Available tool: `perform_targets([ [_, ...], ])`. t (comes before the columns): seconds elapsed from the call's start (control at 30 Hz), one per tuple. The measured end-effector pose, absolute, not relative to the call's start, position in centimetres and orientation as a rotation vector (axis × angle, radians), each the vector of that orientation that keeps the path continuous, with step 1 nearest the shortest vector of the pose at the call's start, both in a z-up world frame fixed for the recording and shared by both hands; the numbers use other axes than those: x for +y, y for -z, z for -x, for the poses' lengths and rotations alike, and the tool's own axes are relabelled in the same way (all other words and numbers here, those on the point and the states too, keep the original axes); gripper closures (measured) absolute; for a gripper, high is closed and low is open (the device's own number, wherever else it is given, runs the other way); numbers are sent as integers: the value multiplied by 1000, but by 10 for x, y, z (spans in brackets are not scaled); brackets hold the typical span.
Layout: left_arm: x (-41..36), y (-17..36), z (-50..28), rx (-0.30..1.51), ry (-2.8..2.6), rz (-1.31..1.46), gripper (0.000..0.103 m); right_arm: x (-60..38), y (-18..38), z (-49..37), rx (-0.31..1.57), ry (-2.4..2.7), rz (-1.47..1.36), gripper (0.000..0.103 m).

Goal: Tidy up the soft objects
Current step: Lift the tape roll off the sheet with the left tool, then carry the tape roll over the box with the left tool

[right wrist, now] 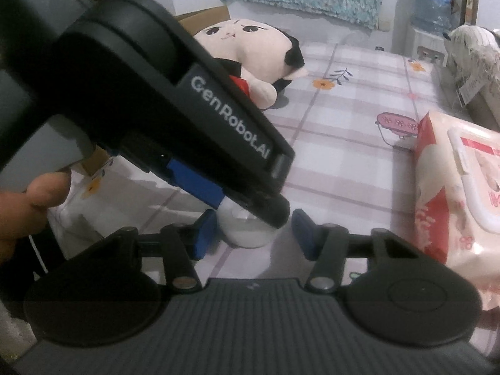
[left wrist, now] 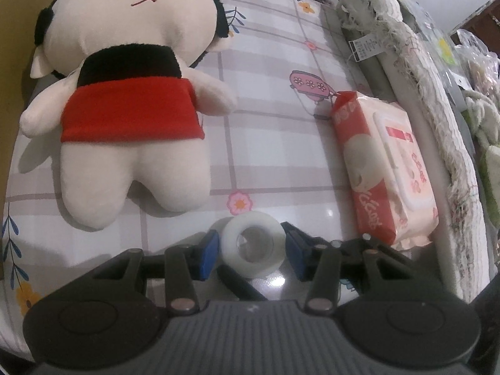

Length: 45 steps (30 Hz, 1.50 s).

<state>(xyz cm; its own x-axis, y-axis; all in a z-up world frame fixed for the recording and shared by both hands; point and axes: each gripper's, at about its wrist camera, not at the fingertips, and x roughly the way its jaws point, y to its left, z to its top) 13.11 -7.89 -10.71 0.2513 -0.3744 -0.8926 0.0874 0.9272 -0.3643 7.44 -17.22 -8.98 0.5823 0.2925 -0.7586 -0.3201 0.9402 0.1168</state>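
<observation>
- Left wrist view: the left tongs [left wrist: 250, 250] were pinching a white roll of tape [left wrist: 231, 250], one blue pad on each side of it. The roll sat on the flower-print worktop [left wrist: 275, 143], at its near edge.
- The plush doll [left wrist: 131, 109] lay flat on its back, well apart from the roll. The pack of wet wipes [left wrist: 384, 168] lay near the right rim, beside a frayed white cloth [left wrist: 390, 31].
- Nothing looked gathered or stacked, so the sorting seemed to be at its start (no bin or basket showed here).
- Right wrist view: the right tongs [right wrist: 253, 234] stood spread around the same roll of tape [right wrist: 247, 237]. One pad was close against it and the other clearly off it.
- The left tongs [right wrist: 240, 203] came down across the frame onto the roll, with a person's hand [right wrist: 28, 206] at the left edge.
- The plush doll [right wrist: 250, 50] lay far back and the pack of wet wipes [right wrist: 453, 193] at the right.
- Judged from this, the roll was the piece in hand. The doll, the wipes and the roll itself were all yet to be put in place.
</observation>
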Motion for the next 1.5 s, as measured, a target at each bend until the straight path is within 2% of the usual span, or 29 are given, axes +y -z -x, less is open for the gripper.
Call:
perform_targets([
  [0.47, -93, 100, -120, 1231, 312, 159, 55, -177, 88, -66, 847, -339, 6, 55],
  [1.13, -96, 88, -105, 1193, 314, 151, 55, -180, 85, -64, 831, -321, -4, 55],
  [1.5, -70, 37, -79, 1064, 336, 208, 55, -159, 35, -50, 759, -312, 68, 55],
])
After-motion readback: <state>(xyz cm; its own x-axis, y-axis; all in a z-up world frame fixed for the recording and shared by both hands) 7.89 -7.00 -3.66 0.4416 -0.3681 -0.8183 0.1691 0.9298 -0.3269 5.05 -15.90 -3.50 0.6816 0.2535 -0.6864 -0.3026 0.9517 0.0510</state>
